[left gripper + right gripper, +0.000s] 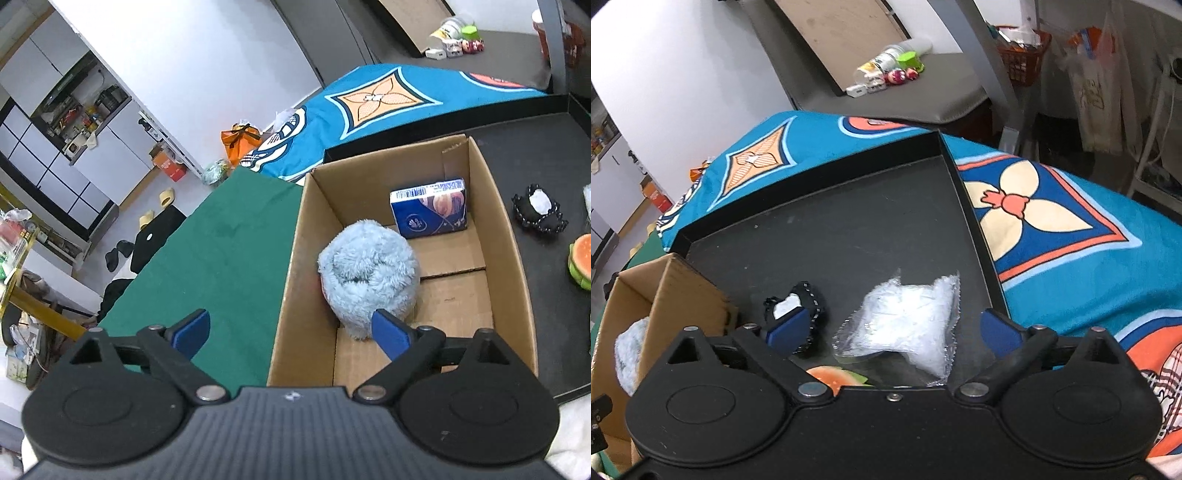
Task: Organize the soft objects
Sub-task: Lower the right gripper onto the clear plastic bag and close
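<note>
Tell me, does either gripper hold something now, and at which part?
Nothing is held. The left gripper is open above the box; the right gripper is open above the plastic bag.

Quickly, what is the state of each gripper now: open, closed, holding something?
Left gripper: open, holding nothing; one finger is in front of the blue plush.
Right gripper: open, empty, above the clear bag.
</note>
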